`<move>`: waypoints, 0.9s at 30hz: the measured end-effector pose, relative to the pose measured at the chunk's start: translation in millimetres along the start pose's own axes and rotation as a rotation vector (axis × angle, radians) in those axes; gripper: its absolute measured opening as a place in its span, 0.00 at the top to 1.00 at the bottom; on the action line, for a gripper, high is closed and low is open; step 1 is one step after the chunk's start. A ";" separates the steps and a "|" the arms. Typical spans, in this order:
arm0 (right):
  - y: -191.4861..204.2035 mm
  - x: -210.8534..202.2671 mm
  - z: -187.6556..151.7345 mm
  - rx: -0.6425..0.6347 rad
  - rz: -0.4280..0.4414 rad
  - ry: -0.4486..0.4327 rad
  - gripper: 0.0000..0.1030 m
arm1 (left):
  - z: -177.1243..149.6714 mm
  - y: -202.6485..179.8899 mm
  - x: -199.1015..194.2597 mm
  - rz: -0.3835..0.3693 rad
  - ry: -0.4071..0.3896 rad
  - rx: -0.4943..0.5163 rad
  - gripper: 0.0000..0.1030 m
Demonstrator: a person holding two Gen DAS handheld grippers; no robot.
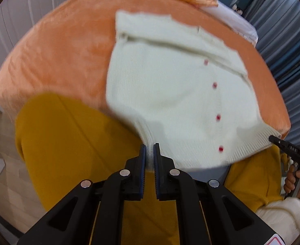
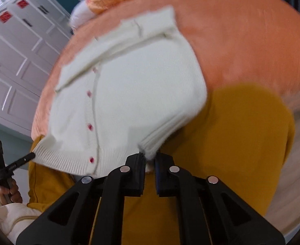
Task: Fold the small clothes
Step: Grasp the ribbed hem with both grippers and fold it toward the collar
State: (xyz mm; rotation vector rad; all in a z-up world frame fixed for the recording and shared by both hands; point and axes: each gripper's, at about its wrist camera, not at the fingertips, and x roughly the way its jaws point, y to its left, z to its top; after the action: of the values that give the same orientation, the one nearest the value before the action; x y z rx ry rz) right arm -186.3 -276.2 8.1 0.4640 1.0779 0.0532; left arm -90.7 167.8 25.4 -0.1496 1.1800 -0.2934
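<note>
Both wrist views close, facing cardigan from opposite hem corners

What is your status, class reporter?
Left hand-held gripper and right hand-held gripper shut on white cardigan hem corners. Lifted off orange bed. Nothing blocking.

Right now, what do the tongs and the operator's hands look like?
Both left tongs and right tongs are matte black with angular linkages, silver round pivot pins and blue ribbed pads. The right hand wears a ring and a cream sleeve.

Left gripper and right gripper both point forward, jaws nearly closed, each apparently pinching a hem corner
</note>
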 end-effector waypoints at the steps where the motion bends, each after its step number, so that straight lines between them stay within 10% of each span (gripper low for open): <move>1: 5.2 -7.3 5.9 -0.016 0.004 -0.033 0.94 | 7.5 -1.2 -5.1 -0.002 -0.031 -0.001 0.96; 8: 26.8 -40.8 110.6 -0.090 0.045 -0.253 0.95 | 114.3 -10.5 -16.7 -0.012 -0.236 0.023 1.00; 18: 50.7 80.7 250.1 -0.050 -0.011 -0.222 0.95 | 262.3 -13.9 49.8 0.102 -0.299 0.065 1.00; 25: 12.7 108.9 239.5 0.077 0.025 -0.186 0.95 | 229.2 14.8 57.3 -0.061 -0.156 0.044 0.93; 27: 2.7 108.7 228.8 0.106 0.036 -0.184 0.95 | 210.2 23.8 73.5 -0.031 -0.081 0.021 0.75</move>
State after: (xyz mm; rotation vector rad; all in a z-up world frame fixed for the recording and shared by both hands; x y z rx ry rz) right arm 62.7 -322.5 6.9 0.5729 0.8942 -0.0146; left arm 133.0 160.3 33.0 -0.1607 1.0947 -0.3242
